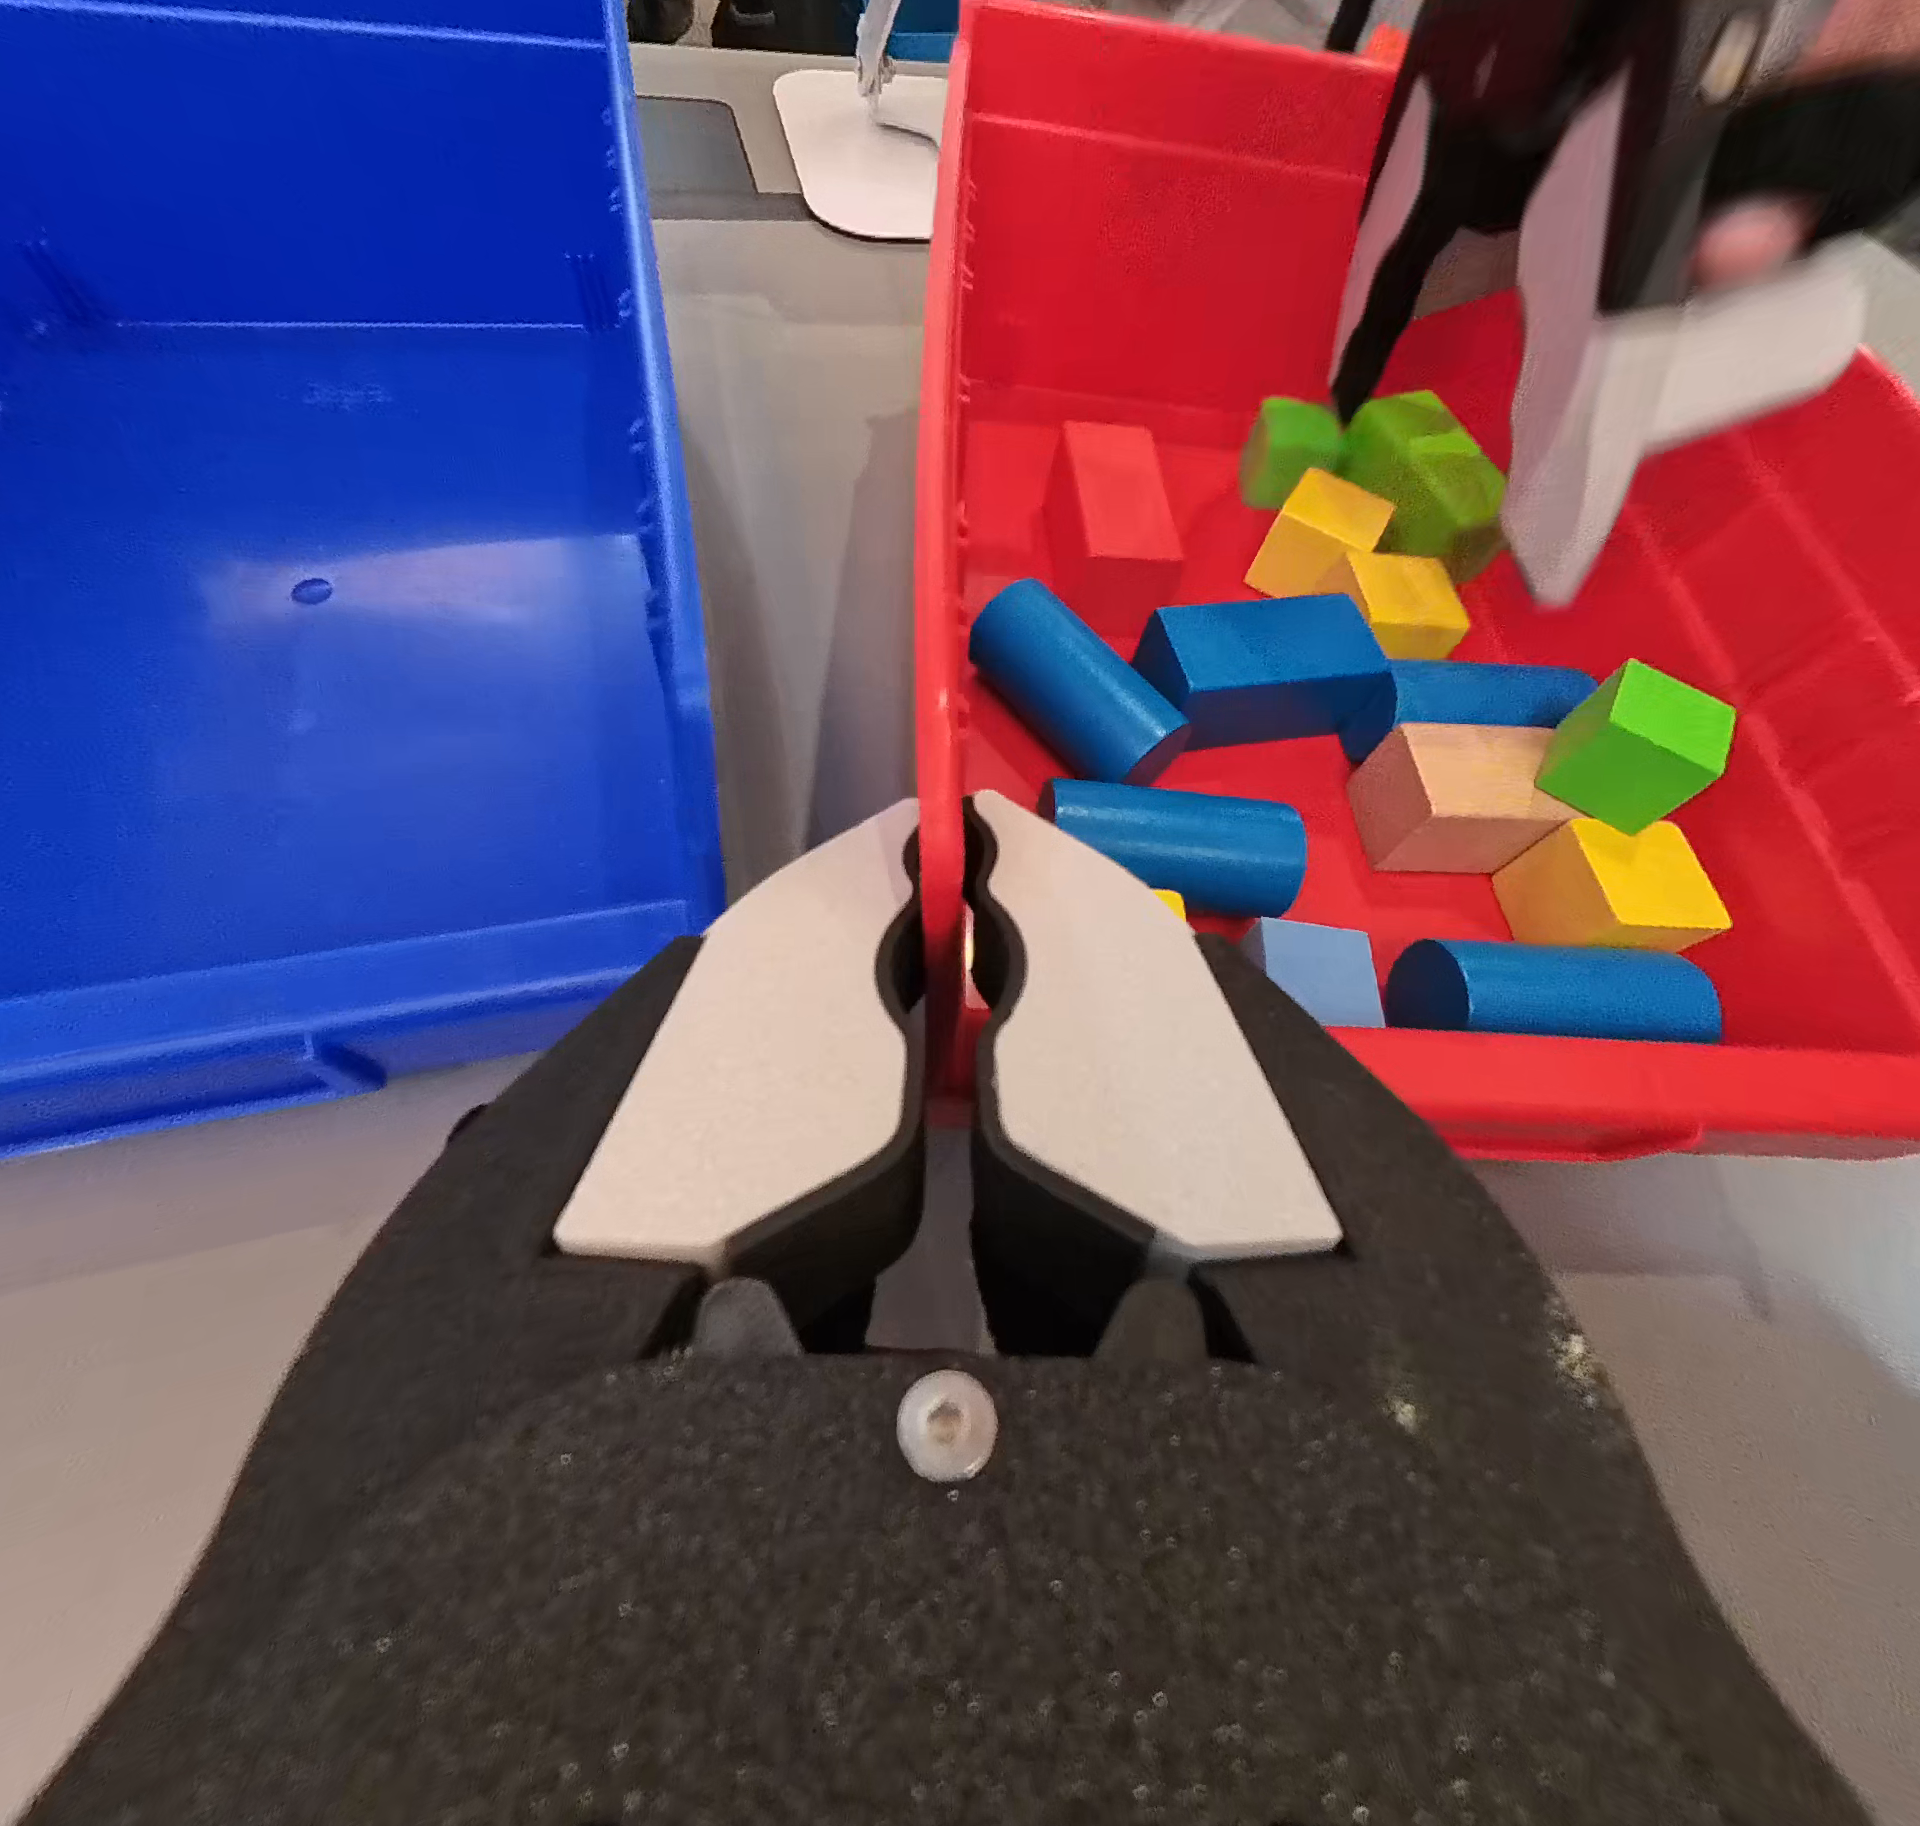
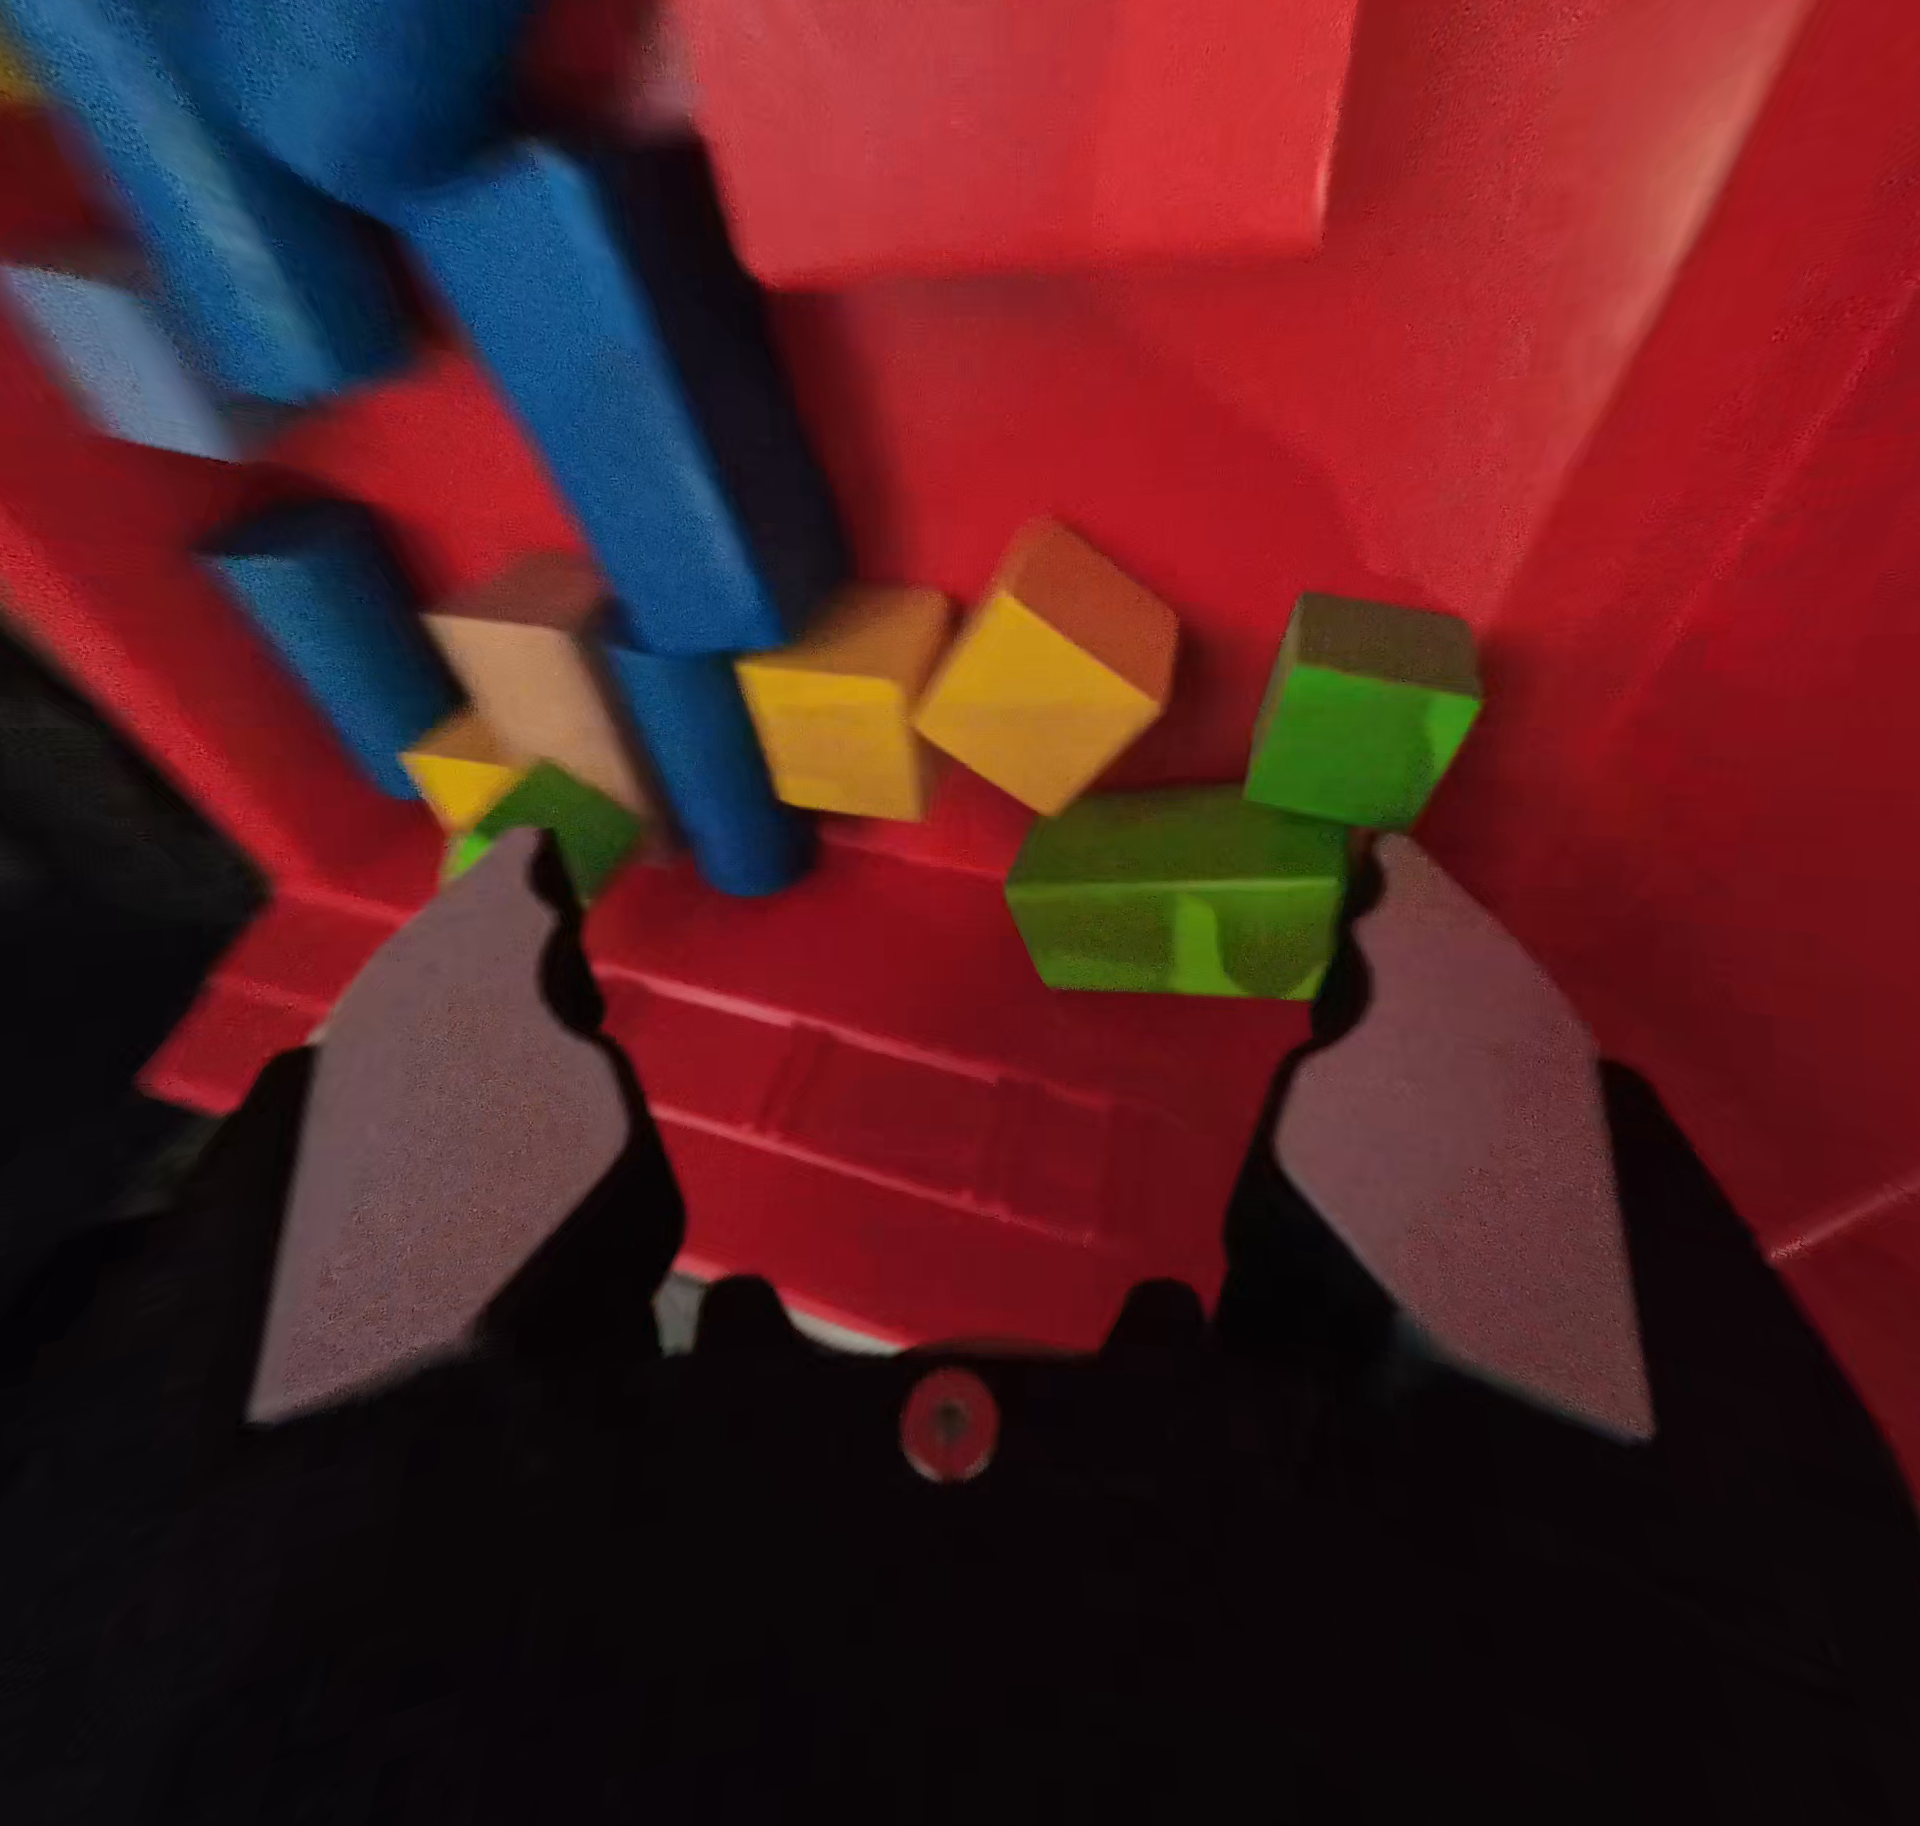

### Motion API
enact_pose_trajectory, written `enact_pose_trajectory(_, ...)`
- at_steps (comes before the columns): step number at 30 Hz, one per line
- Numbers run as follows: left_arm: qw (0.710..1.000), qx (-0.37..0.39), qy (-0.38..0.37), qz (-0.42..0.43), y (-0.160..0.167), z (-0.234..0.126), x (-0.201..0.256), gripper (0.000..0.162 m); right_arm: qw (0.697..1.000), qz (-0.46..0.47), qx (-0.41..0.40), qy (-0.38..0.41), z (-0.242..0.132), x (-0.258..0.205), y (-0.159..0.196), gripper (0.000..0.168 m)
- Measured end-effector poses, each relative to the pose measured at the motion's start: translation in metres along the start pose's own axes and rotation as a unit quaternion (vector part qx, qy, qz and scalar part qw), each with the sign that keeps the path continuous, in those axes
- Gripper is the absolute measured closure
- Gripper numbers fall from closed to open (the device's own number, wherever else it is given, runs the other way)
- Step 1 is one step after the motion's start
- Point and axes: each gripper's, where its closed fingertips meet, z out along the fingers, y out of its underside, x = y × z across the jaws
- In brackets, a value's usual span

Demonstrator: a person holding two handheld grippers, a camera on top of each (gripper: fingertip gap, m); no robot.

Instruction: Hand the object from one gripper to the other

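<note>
Right gripper [image 2: 951, 877], jaws spread, descends into the red plastic bin [image 1: 1164, 249] toward a green wooden block [image 2: 1174, 893] — pickup pending; left gripper [image 1: 943, 820], jaws together, waits outside empty for the transfer.

text: none legible | embossed mark on blue bin [image 1: 343, 392]: too faint

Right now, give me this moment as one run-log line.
left gripper: shut, empty, at red plastic bin wall | right gripper: open, inside bin, nearing green wooden block | handover: not begun
</note>
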Motion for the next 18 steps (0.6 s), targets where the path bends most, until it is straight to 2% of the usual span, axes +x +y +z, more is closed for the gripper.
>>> enact_pose_trajectory(1, 1.0, -0.001, 0.003, 0.0, 0.0, 0.0, 0.0, 0.159, 0.992, -0.011, 0.081, -0.096, -0.022, -0.026, -0.017, 0.077)
enact_pose_trajectory(2, 1.0, -0.001, 0.003, -0.003, 0.0, 0.0, 0.0, 0.159, 0.965, -0.01, 0.156, -0.209, -0.051, -0.054, -0.032, 0.095)
enact_pose_trajectory(3, 1.0, 0.0, 0.003, -0.003, 0.0, 0.0, 0.0, 0.159, 0.939, -0.014, 0.207, -0.275, -0.077, -0.069, -0.04, 0.091)
enact_pose_trajectory(4, 1.0, 0.0, 0.002, -0.002, 0.0, 0.0, 0.001, 0.159, 0.932, -0.022, 0.241, -0.268, -0.089, -0.067, -0.044, 0.093)
enact_pose_trajectory(6, 1.0, 0.0, 0.002, -0.003, 0.0, -0.001, 0.001, 0.159, 0.959, -0.014, 0.229, -0.164, -0.079, -0.038, -0.04, 0.087)
enact_pose_trajectory(8, 1.0, 0.0, 0.003, -0.004, 0.001, -0.001, 0.001, 0.159, 0.983, -0.008, 0.157, -0.098, -0.054, -0.021, -0.024, 0.08)
enact_pose_trajectory(10, 1.0, 0.0, 0.002, -0.003, 0.001, -0.001, 0.001, 0.159, 0.998, -0.004, 0.05, -0.028, -0.024, -0.009, 0.0, 0.077)
enact_pose_trajectory(12, 1.0, 0.0, 0.001, -0.002, 0.001, -0.001, 0.001, 0.159, 0.995, 0.008, -0.088, 0.048, 0.001, 0.006, 0.033, 0.072)
enact_pose_trajectory(13, 1.0, 0.0, 0.004, -0.002, 0.0, 0.0, 0.002, 0.159, 0.991, 0.007, -0.124, 0.043, 0.013, 0.002, 0.039, 0.065)
enact_pose_trajectory(14, 1.0, -0.002, 0.005, -0.003, 0.0, 0.0, 0.002, 0.159, 0.992, -0.009, -0.123, 0.006, 0.024, -0.012, 0.033, 0.051)
enact_pose_trajectory(15, 1.0, -0.001, 0.006, -0.004, 0.0, 0.0, 0.002, 0.159, 0.994, -0.026, -0.093, -0.056, 0.03, -0.035, 0.021, 0.05)
enact_pose_trajectory(16, 1.0, -0.001, 0.005, -0.004, 0.001, -0.001, 0.002, 0.159, 0.993, -0.04, -0.068, -0.082, 0.026, -0.048, 0.009, 0.038)
enact_pose_trajectory(18, 1.0, -0.003, 0.005, -0.003, 0.001, -0.001, 0.001, 0.159, 0.987, -0.066, 0.04, -0.141, 0.004, -0.071, -0.021, 0.024)
